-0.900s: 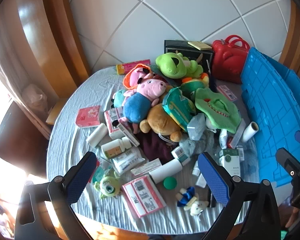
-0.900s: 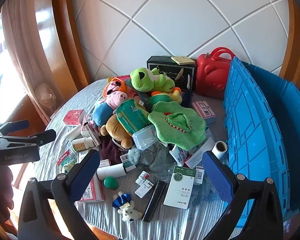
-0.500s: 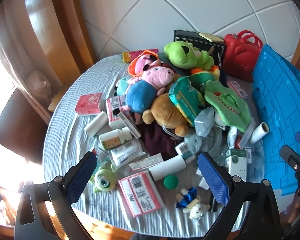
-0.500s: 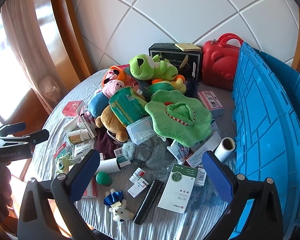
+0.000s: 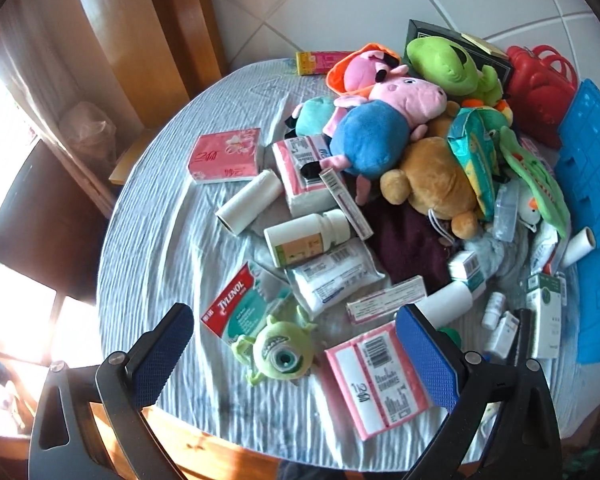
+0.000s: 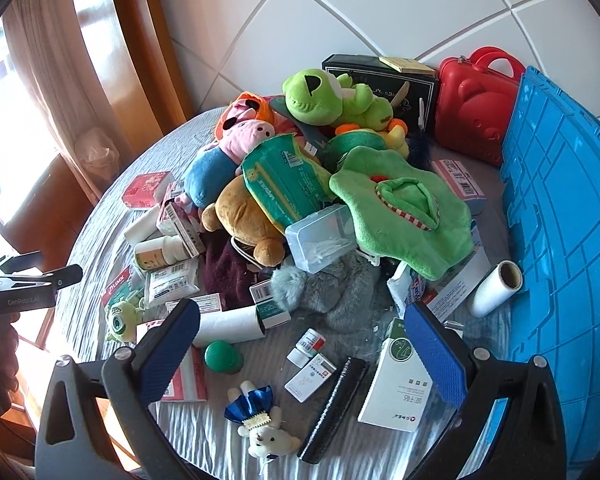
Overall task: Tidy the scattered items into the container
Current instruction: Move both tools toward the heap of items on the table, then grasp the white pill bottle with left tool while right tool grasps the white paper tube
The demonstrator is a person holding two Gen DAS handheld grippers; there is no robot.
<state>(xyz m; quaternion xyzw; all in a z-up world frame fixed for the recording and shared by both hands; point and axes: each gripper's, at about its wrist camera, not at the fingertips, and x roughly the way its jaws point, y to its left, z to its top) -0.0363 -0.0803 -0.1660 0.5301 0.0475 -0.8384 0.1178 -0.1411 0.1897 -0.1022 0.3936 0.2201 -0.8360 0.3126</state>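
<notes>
Comparing with the views just before:
change: left tool (image 5: 288, 350) had dropped lower and nearer the front edge of the tabletop (image 5: 152, 248); the clutter filled more of its frame. Right view tilted only slightly.
meaning: looked like an approach to a first pick; nothing had gone into the container yet, judging by the full pile.
left tool: jaws spread as wide as they go, nothing between the pads, touching nothing. It hung over the green one-eyed plush (image 5: 278, 352), bottom centre of the frame, with the Tylenol box (image 5: 236, 312) just left of it and the pink tissue pack (image 5: 376, 376) just right.
right tool: (image 6: 300, 348) also fully spread and empty. The small white box (image 6: 310, 376) and black comb-like strip (image 6: 334, 408) lay between its fingers in frame, below them, no contact.
task items: heaped centre frame in both views: pig plush (image 5: 380, 120), brown bear plush (image 5: 432, 180), green frog plush (image 6: 332, 96), white bottle (image 5: 304, 236), loose boxes and rolls.
container: blue crate (image 6: 560, 216), right edge of both frames, beside the pile; its inside was hardly visible.
likely next: closing on the one-eyed plush, which is soft and should squash easily.
</notes>
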